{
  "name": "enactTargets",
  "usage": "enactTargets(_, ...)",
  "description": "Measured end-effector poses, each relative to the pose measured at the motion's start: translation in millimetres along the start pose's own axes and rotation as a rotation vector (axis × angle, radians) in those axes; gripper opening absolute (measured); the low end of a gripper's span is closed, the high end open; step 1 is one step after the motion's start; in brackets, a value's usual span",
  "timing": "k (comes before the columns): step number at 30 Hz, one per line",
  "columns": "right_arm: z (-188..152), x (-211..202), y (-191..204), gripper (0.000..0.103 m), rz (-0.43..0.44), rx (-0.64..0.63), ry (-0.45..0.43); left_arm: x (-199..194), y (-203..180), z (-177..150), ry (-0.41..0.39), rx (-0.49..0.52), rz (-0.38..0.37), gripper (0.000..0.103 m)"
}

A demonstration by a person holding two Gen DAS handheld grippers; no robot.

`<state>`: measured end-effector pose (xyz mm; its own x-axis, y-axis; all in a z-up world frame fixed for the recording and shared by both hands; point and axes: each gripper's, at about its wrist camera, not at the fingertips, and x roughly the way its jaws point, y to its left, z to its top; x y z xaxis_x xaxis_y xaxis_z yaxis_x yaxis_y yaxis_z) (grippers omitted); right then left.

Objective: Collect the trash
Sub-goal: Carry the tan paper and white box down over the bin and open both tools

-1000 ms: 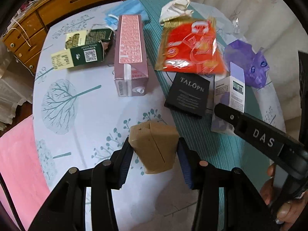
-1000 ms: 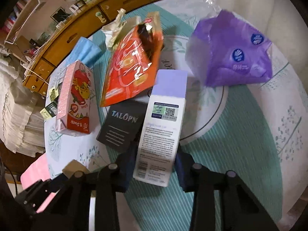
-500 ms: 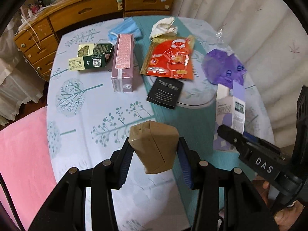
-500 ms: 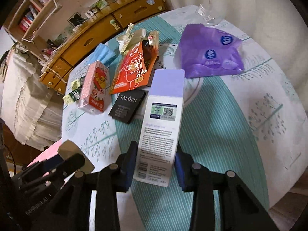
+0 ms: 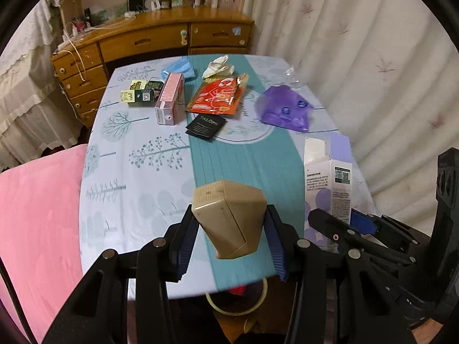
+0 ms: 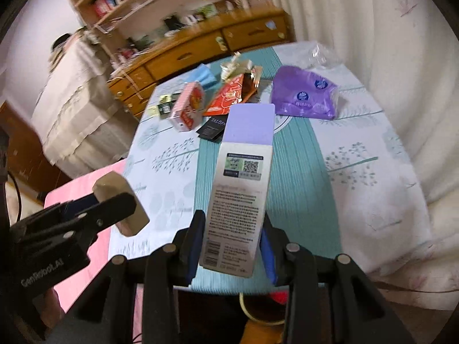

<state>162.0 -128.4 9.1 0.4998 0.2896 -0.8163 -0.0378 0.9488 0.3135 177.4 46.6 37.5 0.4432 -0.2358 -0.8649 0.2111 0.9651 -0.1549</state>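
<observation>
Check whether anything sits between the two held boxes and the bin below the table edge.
Nothing visible does. The left gripper holds the tan carton and the right gripper holds the white and purple box, both near the table's near edge. The bin lies just below it, its mouth only partly visible.

Tan carton (image 5: 229,223): crumpled, tilted, held off the table between blue pads.
White-and-lilac box (image 6: 239,189): tall, flap open, printed text and QR code shown, likewise held aloft.
Purple bag (image 5: 284,111): crumpled, laid on the table's far right.
Red pouch (image 5: 219,99): flat, beside a black card (image 5: 205,126).
Pink carton (image 5: 169,99): laid on its side.
</observation>
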Motion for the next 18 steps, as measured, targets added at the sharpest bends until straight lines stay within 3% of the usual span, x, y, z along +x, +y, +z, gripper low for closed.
enactTargets(9,-65.1,-72.8,-24.3,0.036,0.043,-0.092,-0.027,-56.1,-62.4,-81.9,-0.055,-0.038,0.029,0.044)
enactTargets(18,-120.0,-92.2,-42.2,0.036,0.092,-0.072,0.042,-86.5,-88.1,-131.9,-0.026,-0.005,0.101,0.044)
